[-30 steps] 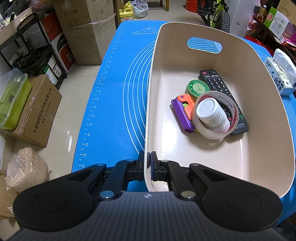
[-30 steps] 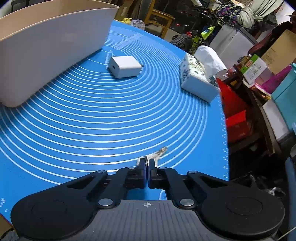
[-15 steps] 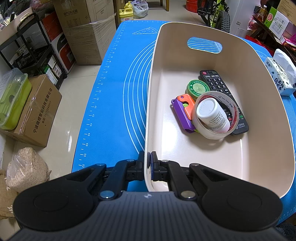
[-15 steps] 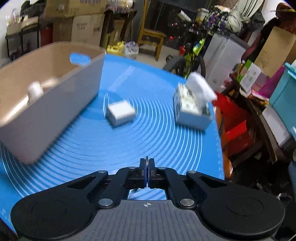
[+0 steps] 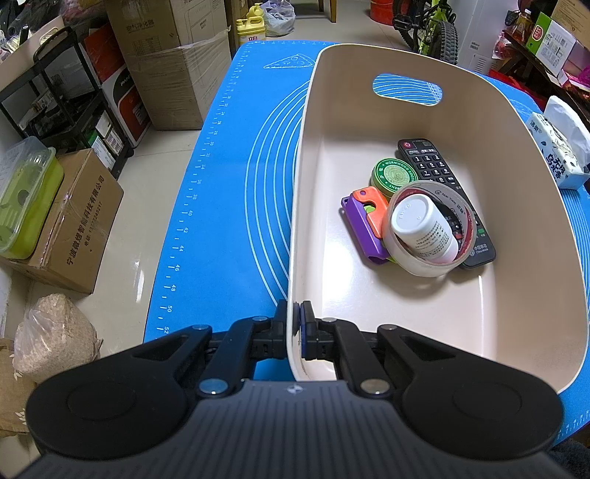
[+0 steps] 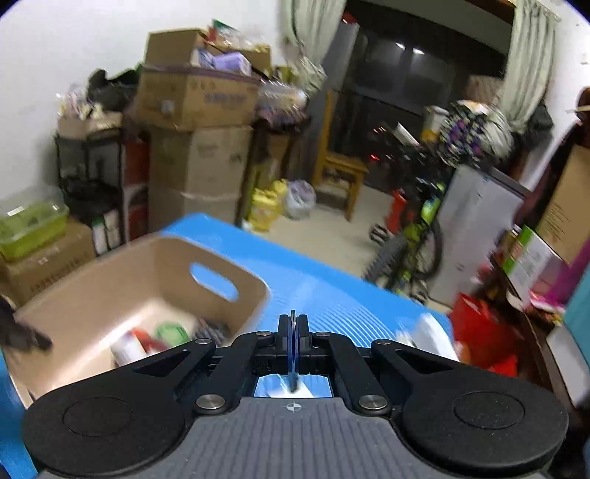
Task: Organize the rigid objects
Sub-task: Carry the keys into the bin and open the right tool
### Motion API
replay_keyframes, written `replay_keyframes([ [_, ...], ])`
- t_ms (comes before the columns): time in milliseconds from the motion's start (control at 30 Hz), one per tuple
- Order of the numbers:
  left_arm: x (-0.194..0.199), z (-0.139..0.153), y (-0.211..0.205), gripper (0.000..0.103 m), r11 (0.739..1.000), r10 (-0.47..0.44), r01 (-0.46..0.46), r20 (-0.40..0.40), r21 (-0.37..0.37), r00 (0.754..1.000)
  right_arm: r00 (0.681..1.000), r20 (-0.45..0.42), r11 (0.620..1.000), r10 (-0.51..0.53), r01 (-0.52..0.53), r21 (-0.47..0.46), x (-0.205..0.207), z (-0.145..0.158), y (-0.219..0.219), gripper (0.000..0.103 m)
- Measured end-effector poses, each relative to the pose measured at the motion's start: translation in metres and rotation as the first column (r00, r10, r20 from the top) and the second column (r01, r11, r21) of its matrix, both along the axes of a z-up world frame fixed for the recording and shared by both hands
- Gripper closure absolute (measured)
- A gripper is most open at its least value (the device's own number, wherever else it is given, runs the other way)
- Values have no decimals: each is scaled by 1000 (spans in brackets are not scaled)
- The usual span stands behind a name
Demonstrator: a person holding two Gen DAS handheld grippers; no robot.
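A beige bin [image 5: 306, 184] stands on the blue mat [image 5: 228, 184]. Inside it lie a black remote [image 5: 431, 165], a green tin [image 5: 392, 175], a purple and orange piece [image 5: 363, 224], and a tape roll [image 5: 424, 265] with a white bottle [image 5: 420, 228] in it. My left gripper [image 5: 295, 324] is shut on the bin's near wall. In the right wrist view, my right gripper [image 6: 293, 324] is up above the mat, right of the bin [image 6: 110, 280]. It is shut on a thin flat key [image 6: 293, 314] seen edge-on between the pads.
A tissue pack [image 5: 553, 158] lies on the mat right of the bin. Cardboard boxes [image 5: 177, 73] and a black rack [image 5: 73, 110] stand on the floor to the left. A bicycle [image 5: 431, 29] and shelves are beyond the table's far end.
My right gripper has lifted the key off the mat and tilted up, so the bin and the room now show. The left gripper and the bin have not moved.
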State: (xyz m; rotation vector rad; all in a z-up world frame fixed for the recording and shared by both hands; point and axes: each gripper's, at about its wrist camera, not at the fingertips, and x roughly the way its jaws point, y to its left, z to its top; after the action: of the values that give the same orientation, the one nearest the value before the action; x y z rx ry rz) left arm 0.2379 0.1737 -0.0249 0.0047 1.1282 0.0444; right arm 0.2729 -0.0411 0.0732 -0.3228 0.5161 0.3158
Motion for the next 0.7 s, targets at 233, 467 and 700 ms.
replay_keyframes([
  [233,0,0,0,96,1000,-1,1,-1,4,1000,991,-40,989,126,-129,-71,41,-10,64,89],
  [467,0,0,0,96,1000,-1,1,-2,4,1000,979,-171,986,112,-131,-99,84,-55,104,89],
  [700,0,1,0,96,1000,-1,1,-1,2,1000,959,-269,979,93,-137,-150,96,-99,126,89],
])
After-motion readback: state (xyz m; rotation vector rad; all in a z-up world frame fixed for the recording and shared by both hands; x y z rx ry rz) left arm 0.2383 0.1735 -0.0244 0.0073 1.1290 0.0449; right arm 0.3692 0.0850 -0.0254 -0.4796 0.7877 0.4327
